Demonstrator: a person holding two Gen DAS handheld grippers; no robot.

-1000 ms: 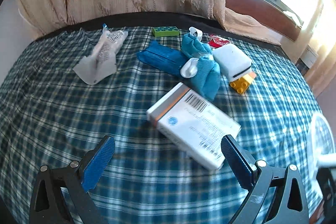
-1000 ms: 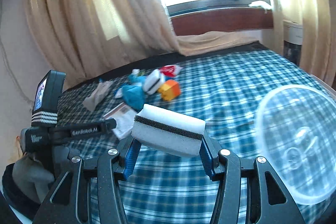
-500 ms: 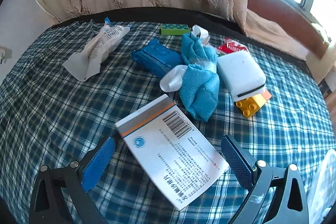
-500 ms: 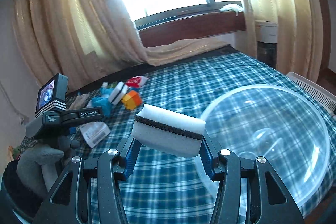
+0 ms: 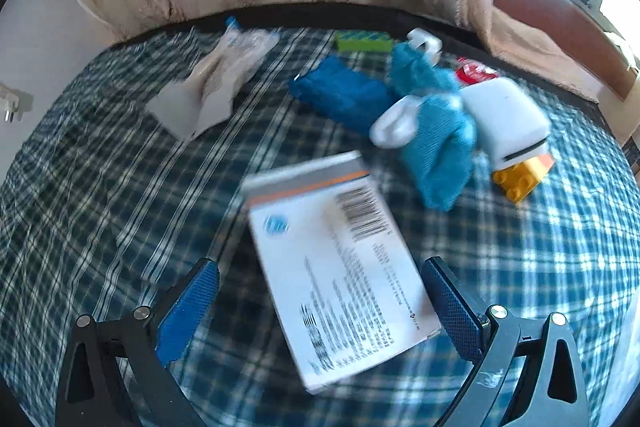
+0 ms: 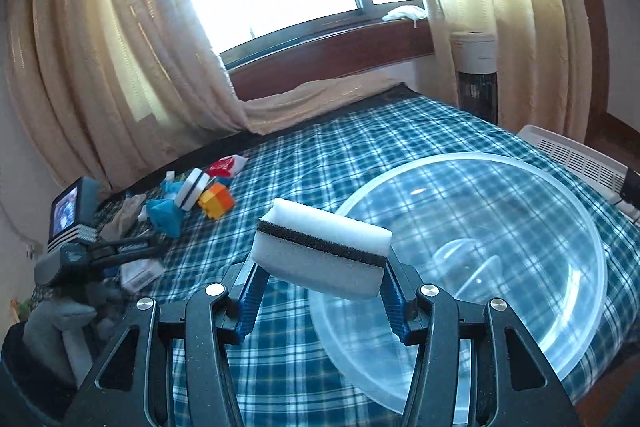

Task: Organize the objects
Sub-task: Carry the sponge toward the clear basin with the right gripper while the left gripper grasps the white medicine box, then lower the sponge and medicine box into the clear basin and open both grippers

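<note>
Only the right wrist view shows the big see-through plastic bowl point(image 6: 472, 267) on the checked blue cloth point(image 6: 360, 147). The right gripper point(image 6: 320, 291) pinches a soft white sponge with a black stripe point(image 6: 320, 249), held up just beside the bowl's rim. Only the left wrist view shows the flat white box point(image 5: 340, 267) up close. The left gripper point(image 5: 320, 307) has its fingers spread wide, one on each side of the box. Behind it lie a fuzzy blue cloth point(image 5: 436, 147) and a bumpy yellow block point(image 5: 518, 179).

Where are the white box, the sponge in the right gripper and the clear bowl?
white box point(image 5: 340, 267): left wrist view, printed top face.
sponge point(image 6: 320, 247): right wrist view, dark middle band.
clear bowl point(image 6: 592, 247): right wrist view, right rim.
</note>
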